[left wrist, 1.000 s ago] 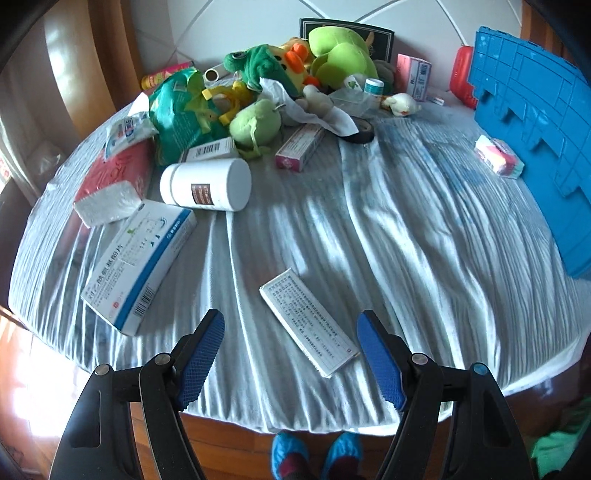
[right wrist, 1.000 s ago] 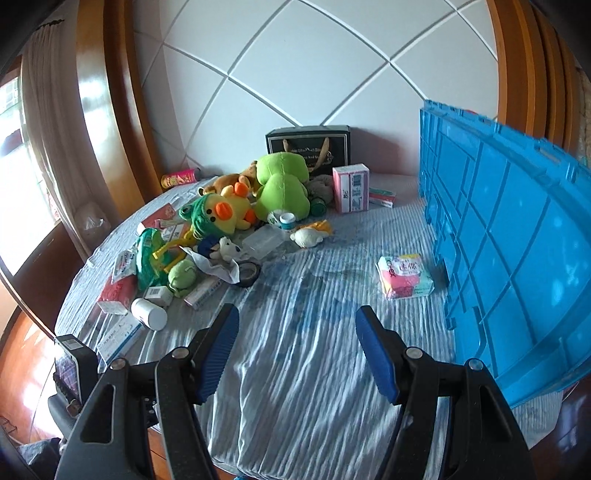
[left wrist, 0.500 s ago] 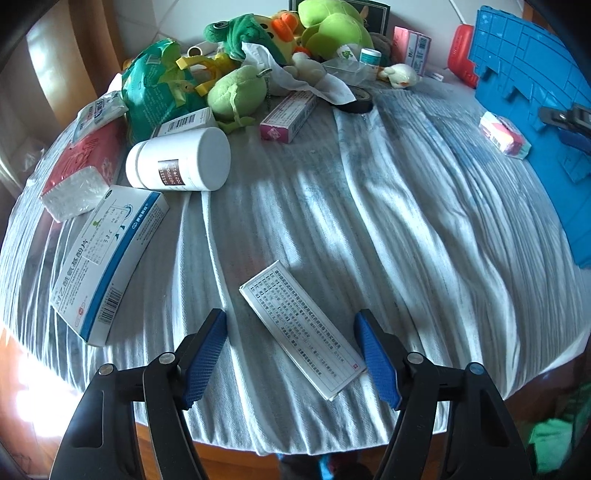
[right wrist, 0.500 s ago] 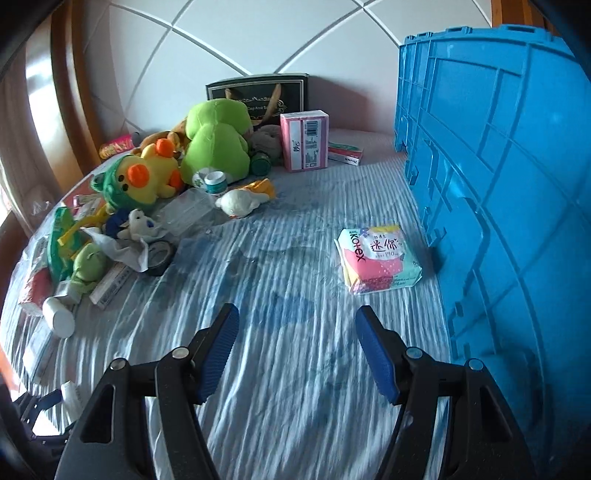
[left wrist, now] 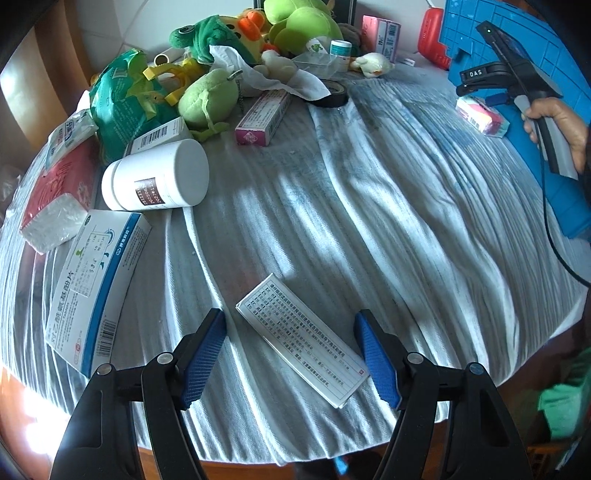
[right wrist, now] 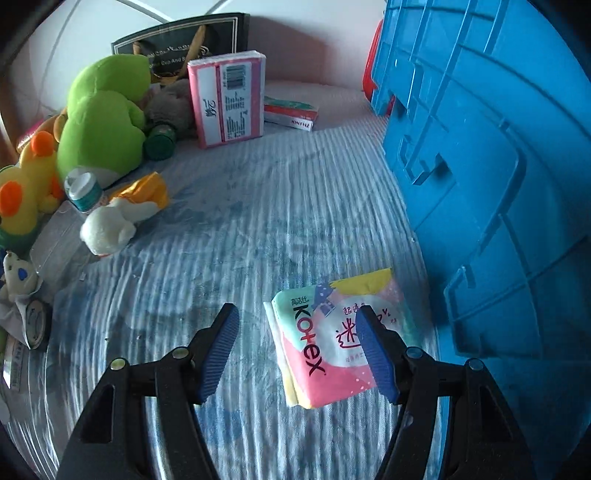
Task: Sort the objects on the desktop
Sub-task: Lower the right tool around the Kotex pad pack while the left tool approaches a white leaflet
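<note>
- Right wrist view: blue crate (right wrist: 498, 177) stands just right of the spread, empty right gripper (right wrist: 297, 350); nothing visibly sorted into it yet
- Plush toys (left wrist: 295, 29), bottles, cartons lie unsorted ahead
- Kotex pack (right wrist: 332, 339) lies under its right finger
- Left gripper (left wrist: 290, 354), spread, straddles the flat white box (left wrist: 301, 339), ungripped

Left tool (left wrist: 290, 350): black plastic arms w/ triangular cut-outs, silver screws at pivots, blue ribbed pads (left wrist: 203, 360) on both fingers. Right tool (right wrist: 297, 349): same build, black frame, silver screws, blue ribbed pads. Seen from left cam, right tool has black body marked "DAS", green LED on top, grey handle, black cable trailing down. Green garment at frame edge.
</note>
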### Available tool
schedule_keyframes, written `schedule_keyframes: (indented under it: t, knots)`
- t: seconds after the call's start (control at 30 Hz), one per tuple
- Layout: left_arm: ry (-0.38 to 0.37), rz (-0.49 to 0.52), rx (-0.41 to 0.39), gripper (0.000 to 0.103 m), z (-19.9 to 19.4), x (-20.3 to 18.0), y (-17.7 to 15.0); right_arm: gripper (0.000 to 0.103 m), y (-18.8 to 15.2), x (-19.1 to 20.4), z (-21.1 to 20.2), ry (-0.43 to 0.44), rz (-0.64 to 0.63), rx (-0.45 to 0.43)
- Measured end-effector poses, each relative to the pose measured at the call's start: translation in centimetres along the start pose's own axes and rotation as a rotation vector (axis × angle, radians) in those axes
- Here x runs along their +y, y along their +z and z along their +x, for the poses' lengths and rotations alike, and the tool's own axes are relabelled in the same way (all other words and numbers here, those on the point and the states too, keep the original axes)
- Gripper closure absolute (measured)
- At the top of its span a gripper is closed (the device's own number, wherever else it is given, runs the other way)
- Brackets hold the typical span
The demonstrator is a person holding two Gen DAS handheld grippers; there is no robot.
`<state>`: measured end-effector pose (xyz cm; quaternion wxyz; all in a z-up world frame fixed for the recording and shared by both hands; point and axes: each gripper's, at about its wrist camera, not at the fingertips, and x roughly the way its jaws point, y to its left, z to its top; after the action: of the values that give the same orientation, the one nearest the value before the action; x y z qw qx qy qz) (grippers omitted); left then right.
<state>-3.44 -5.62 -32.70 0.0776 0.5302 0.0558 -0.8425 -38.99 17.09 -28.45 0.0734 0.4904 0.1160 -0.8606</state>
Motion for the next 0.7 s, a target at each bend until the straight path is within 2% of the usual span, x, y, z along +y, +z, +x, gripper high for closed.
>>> schedule_keyframes:
  t: [0.1,0.13,0.23,0.27,0.37,0.43,0.5,0.57,0.63,0.7]
  knots:
    - [-0.007,0.008,-0.001,0.031,0.1,0.2,0.2,0.034,0.4,0.1,0.7,-0.028,-0.05,-0.008]
    - [-0.008,0.013,-0.001,0.031,0.1,0.2,0.2,0.027,0.5,0.3,1.0,-0.035,-0.071,-0.002]
    - [-0.013,0.02,0.001,0.031,0.0,0.2,0.2,0.023,0.6,1.4,1.8,-0.098,-0.158,0.012]
    - [-0.014,0.021,0.002,0.031,0.0,0.3,0.2,0.017,0.6,1.7,2.0,-0.099,-0.172,0.012]
    - [-0.018,0.019,0.004,0.031,0.0,0.3,0.2,0.008,0.5,2.1,2.4,-0.102,-0.19,0.012]
    - [-0.02,0.016,0.004,0.031,0.0,0.2,0.2,0.007,0.4,2.5,2.5,-0.104,-0.177,0.048]
    - [-0.022,0.01,0.004,0.031,0.0,0.2,0.3,0.007,0.1,2.6,0.6,0.01,-0.061,0.061]
    - [-0.022,0.008,0.006,0.03,0.1,0.2,0.5,0.018,-0.9,4.0,-2.5,0.193,-0.039,0.009]
    - [-0.018,0.011,0.012,0.03,0.2,0.1,0.7,0.018,-1.8,6.0,-5.0,0.164,-0.114,-0.083]
    - [-0.022,0.004,0.015,0.03,0.2,0.2,0.8,0.018,-1.8,5.8,-5.2,0.15,-0.106,-0.1]
